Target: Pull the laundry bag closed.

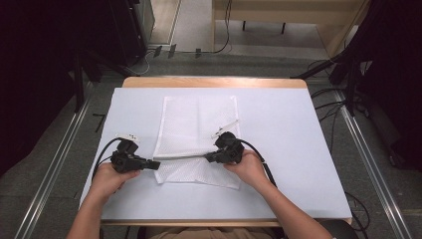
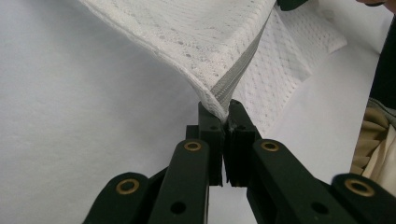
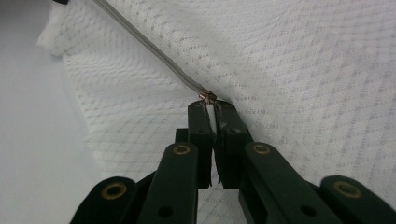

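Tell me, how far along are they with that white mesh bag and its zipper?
Partway, it seems. Done: the left gripper has pinched the end of the zipper at the mesh bag's edge, and the right gripper has clamped the zipper pull. In hand: the zipper line is stretched taut between them. Left: sliding the pull along; whether that opens or closes the bag cannot be told.
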Action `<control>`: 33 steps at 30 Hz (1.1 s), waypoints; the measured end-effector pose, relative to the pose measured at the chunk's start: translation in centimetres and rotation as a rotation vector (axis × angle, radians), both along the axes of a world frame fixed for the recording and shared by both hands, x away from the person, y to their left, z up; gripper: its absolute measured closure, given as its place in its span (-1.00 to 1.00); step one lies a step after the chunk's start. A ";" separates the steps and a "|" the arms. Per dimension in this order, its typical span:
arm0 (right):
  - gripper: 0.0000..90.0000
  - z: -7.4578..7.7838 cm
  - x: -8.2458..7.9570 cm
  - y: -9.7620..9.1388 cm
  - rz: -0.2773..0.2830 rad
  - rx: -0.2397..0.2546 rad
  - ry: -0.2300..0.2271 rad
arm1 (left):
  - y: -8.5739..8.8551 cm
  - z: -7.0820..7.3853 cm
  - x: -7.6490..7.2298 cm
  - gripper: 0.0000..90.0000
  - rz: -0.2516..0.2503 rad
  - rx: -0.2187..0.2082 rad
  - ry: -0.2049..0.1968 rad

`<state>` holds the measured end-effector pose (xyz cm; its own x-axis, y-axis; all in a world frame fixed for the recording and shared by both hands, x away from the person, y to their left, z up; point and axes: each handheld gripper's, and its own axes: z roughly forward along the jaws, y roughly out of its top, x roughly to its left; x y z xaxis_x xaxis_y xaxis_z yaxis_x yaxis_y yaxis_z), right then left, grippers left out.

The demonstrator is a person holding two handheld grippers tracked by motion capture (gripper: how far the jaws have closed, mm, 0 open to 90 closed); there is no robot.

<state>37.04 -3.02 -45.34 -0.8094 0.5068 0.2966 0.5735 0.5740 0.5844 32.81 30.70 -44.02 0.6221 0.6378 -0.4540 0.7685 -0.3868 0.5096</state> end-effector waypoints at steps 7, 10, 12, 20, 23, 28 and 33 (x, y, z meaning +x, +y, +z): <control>0.95 0.2 -0.1 -0.3 -0.001 0.002 0.002 | 0.0 0.1 -0.5 0.96 -0.006 0.002 -0.003; 0.95 0.2 0.0 -0.6 -0.006 -0.004 0.006 | 0.0 0.1 -0.5 0.96 -0.003 0.002 -0.002; 0.95 0.2 0.0 -0.8 -0.011 -0.007 0.007 | 0.1 0.1 -0.4 0.96 -0.004 0.009 0.001; 0.95 0.7 -0.3 -1.6 -0.010 -0.004 0.001 | 0.4 0.3 -0.4 0.96 0.003 -0.003 -0.001; 0.95 0.7 -0.5 -2.2 -0.014 -0.005 -0.003 | 0.5 0.3 -0.4 0.96 0.002 -0.005 0.003; 0.95 0.4 -0.5 -3.2 -0.037 0.001 0.008 | 0.8 0.3 -0.5 0.96 0.004 -0.001 0.006; 0.95 0.5 -0.6 -3.2 -0.035 0.001 0.003 | 0.8 0.3 -0.4 0.96 0.000 -0.012 0.007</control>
